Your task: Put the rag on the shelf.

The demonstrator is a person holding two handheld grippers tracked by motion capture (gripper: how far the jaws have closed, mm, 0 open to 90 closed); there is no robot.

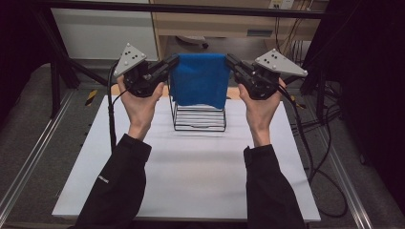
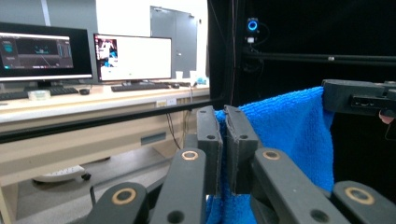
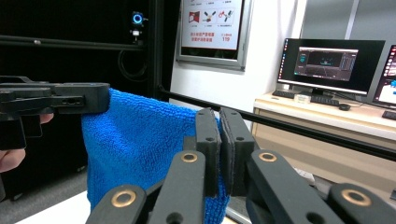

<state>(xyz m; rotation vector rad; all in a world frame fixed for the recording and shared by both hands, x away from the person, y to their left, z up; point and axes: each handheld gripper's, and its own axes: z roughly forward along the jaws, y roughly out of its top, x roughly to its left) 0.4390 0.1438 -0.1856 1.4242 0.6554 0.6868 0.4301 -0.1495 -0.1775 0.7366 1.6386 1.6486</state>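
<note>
While the blue towel (image 1: pixel 200 78) is hanging stretched at upper centre of the high view, above the wire rack (image 1: pixel 199 117), the left gripper (image 1: pixel 168 66) and right gripper (image 1: pixel 234 64) are each pinching a top corner, jaws closed on the cloth. Likely it is being draped over the rack: keeping both corners level and taut, lowering together, should help.
</note>
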